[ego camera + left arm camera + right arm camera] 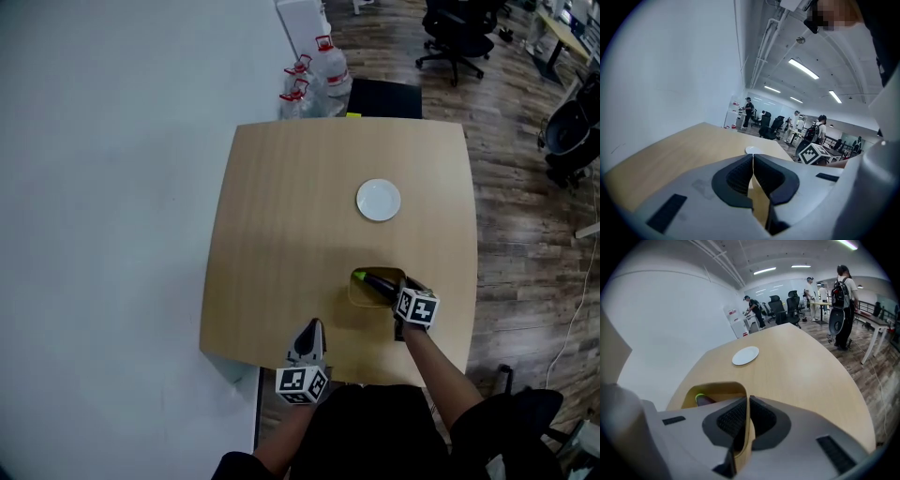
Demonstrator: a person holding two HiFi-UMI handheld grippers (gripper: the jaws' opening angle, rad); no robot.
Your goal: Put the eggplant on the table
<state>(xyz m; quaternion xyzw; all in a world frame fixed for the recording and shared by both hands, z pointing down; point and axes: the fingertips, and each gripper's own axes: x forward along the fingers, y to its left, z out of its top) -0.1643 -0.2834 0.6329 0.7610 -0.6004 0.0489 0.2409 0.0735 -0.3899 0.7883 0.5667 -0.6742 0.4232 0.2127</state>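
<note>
A dark purple eggplant (377, 283) with a green stem end lies in a shallow wooden bowl (358, 292) near the front right of the light wood table (281, 216). My right gripper (398, 296) is shut on the bowl's near right rim; in the right gripper view the thin wooden wall (740, 389) passes between its pads (733, 417). Just past them the eggplant's green tip (700, 398) shows inside the bowl. My left gripper (313, 328) hovers at the table's front edge, left of the bowl. It is shut, with nothing between its pads (740, 176).
A white plate (378, 200) sits on the table beyond the bowl. Water bottles (319, 75) and a black chair (384, 97) stand behind the far edge. A white wall runs along the left; office chairs (457, 33) and people are in the background.
</note>
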